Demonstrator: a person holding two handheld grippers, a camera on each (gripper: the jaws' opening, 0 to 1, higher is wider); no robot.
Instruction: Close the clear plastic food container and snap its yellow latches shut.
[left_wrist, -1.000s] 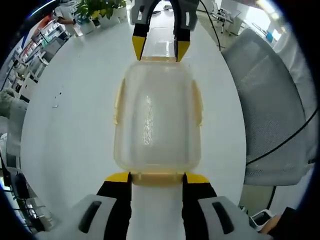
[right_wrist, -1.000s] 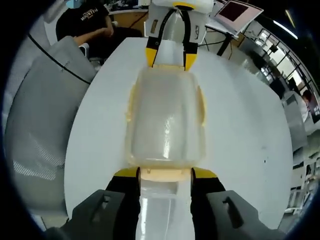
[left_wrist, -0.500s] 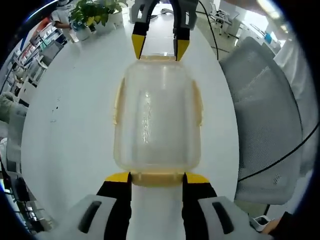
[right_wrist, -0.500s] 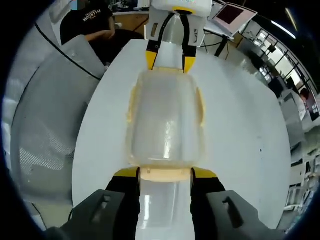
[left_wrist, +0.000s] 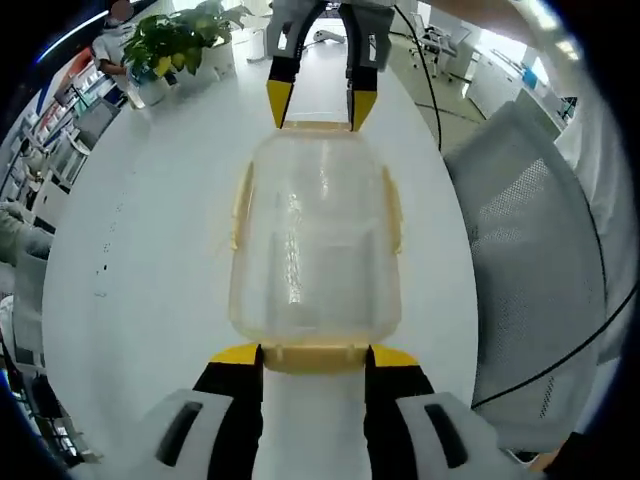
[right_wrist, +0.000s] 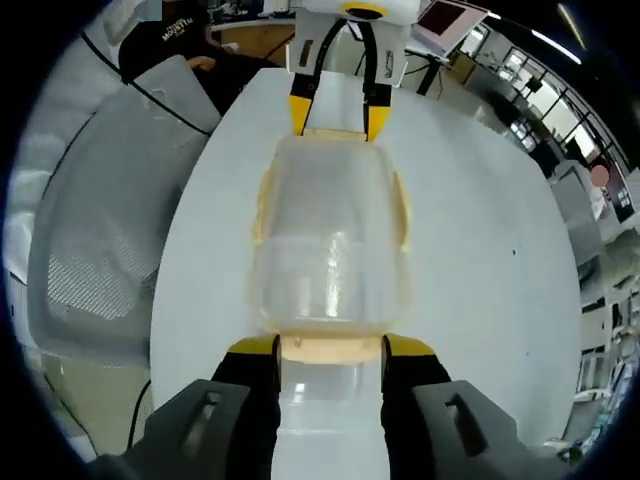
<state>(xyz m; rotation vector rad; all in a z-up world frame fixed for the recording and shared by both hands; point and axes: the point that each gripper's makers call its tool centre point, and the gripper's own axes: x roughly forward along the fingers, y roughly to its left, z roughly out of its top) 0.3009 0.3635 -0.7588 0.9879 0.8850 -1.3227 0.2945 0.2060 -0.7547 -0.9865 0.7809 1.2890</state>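
The clear plastic food container (left_wrist: 315, 240) hangs between both grippers over the white table (left_wrist: 140, 240). Its pale yellow side latches (left_wrist: 240, 205) lie flat against its walls. My left gripper (left_wrist: 315, 353) is shut on the near end of the container, with the end latch between its yellow-tipped jaws. The right gripper (left_wrist: 312, 105) grips the far end. In the right gripper view the same container (right_wrist: 330, 250) runs from my right gripper (right_wrist: 330, 347), shut on its near end, up to the left gripper (right_wrist: 335, 118) at the far end.
A grey mesh chair (left_wrist: 530, 270) stands along the table's edge, also seen as the chair (right_wrist: 100, 220). Potted plants (left_wrist: 175, 45) sit at the far end of the table. A person in a black shirt (right_wrist: 170, 45) sits beyond the table (right_wrist: 480, 280).
Both grippers keep the same hold on the container. The background has slid in both views, so the hands and container have moved together above the table.
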